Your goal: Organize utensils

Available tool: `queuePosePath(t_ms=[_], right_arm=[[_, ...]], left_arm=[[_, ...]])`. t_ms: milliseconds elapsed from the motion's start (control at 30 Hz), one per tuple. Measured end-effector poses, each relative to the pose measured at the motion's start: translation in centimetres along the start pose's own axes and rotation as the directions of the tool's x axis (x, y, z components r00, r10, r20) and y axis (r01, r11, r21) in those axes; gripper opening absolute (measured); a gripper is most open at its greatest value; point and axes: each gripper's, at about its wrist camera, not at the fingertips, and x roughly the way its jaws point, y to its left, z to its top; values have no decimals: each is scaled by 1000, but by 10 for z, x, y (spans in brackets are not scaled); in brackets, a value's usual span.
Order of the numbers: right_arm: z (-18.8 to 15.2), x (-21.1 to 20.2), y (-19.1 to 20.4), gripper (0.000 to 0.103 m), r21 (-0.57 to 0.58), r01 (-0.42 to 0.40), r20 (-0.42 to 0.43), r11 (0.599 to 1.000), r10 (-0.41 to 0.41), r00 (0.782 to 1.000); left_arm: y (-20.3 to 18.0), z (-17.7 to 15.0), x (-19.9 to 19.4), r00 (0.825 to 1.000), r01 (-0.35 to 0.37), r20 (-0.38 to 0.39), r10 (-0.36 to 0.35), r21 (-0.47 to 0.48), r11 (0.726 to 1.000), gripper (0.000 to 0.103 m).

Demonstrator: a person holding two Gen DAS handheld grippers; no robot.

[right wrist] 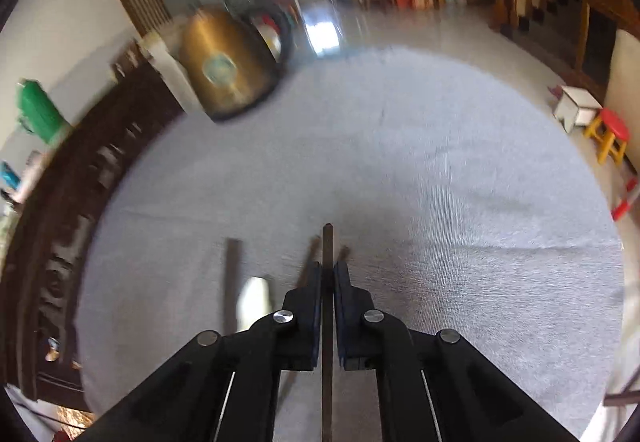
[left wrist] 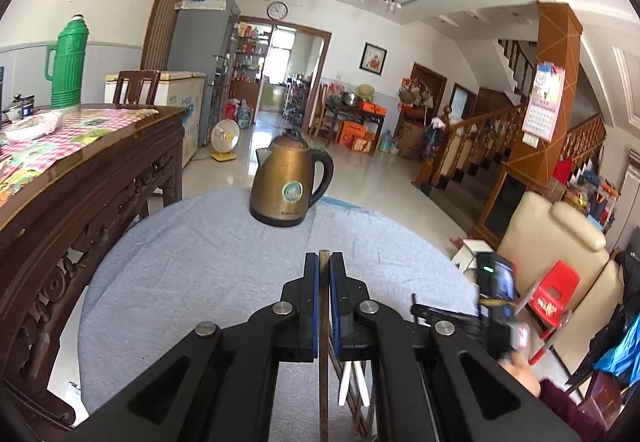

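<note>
My left gripper (left wrist: 324, 256) is shut on a thin brown chopstick (left wrist: 323, 382) that runs between its fingers, above a round table with a grey cloth (left wrist: 200, 262). White and wooden utensils (left wrist: 354, 386) lie on the cloth under it. The right gripper's body (left wrist: 496, 294) shows at its right. In the blurred right wrist view, my right gripper (right wrist: 328, 266) is shut on a dark chopstick (right wrist: 327, 242) above the cloth (right wrist: 440, 182). A dark stick (right wrist: 232, 278), a white spoon (right wrist: 254, 302) and more chopstick ends (right wrist: 310, 258) lie to its left.
A brass electric kettle (left wrist: 286, 182) stands at the table's far side; it also shows in the right wrist view (right wrist: 226, 62). A dark carved wooden table (left wrist: 80, 170) with a green thermos (left wrist: 68, 64) stands to the left. A cream armchair (left wrist: 560, 242) and red stool (left wrist: 556, 292) are on the right.
</note>
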Motion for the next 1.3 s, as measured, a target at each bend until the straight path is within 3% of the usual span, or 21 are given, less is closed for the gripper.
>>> queuePosePath(t_ms=[67,167,300,400,500,633,700,767,833,1067,1300], right_arm=[[-4,-26,8,6,-9,-29,85,1000,30,996],[-17,-74,21,6,-37,-49,242,998,56,969],[-36,-133,43,6,-75,-56,433,996,83,898],[-52,-170,55,6,-89,-106,532,990,138,836],[-62,-199,67,7,-95,-176,604,980,197,772],[-76,-216,83,7,-111,-183,692,977,208,692],[-82,-220,93,7,-114,-167,714,979,197,672],[-84,-213,101,7,-118,-155,717,981,193,670],[-89,-213,112,7,-128,-141,706,982,190,682],[-114,-201,108,7,-120,-116,641,986,167,749],[-138,-197,89,7,-107,-131,583,986,169,795]], left_arm=[[-1,4,-12,1000,-1,31,1,-9,1000,5],[-7,8,-29,997,3,81,-2,-13,1000,5],[-18,12,-49,990,23,139,-22,-10,1000,5],[-28,11,-60,984,47,171,-45,-4,999,5],[-35,8,-67,977,73,203,-70,-11,997,5],[-43,-1,-71,969,54,242,-50,-10,998,5],[-47,-7,-69,968,40,248,-38,-1,999,5],[-48,-14,-64,969,23,246,-23,1,1000,5],[-49,-19,-58,973,10,231,-10,1,1000,5],[-36,-40,-36,987,-33,159,37,-28,999,5],[-29,-53,-27,994,-30,100,34,-43,999,5]])
